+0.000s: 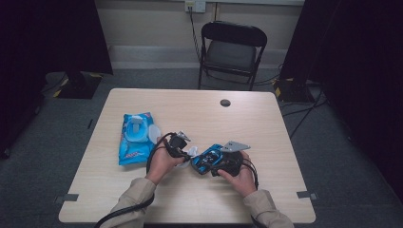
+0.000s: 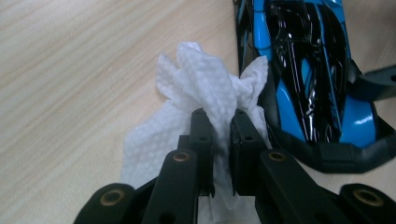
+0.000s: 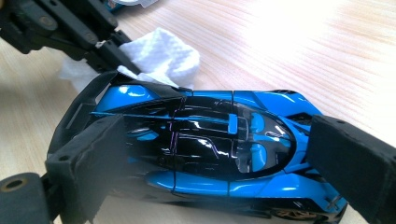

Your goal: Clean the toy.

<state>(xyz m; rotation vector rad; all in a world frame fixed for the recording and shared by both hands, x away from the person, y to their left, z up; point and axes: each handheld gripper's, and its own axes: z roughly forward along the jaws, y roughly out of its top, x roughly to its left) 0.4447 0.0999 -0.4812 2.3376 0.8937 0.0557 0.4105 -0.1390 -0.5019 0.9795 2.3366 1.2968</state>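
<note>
Blue and black toy car (image 3: 205,149) lies on the table (image 1: 266,128) near the middle of the near edge, held by the right gripper (image 1: 227,164). That gripper's jaws stand spread wide, one pad at each end of the car, pressing on it. Left gripper (image 2: 219,116) has its jaws pressed nearly together, pinching a crumpled white wet wipe (image 2: 196,84). The wipe touches the car's side at one end; its loose part trails on the table. Blue wet-wipe pack (image 1: 135,137), lid flap open, lies toward the left edge, just beyond the left hand (image 1: 161,161). A black folding chair (image 1: 232,50) stands past the far edge.
</note>
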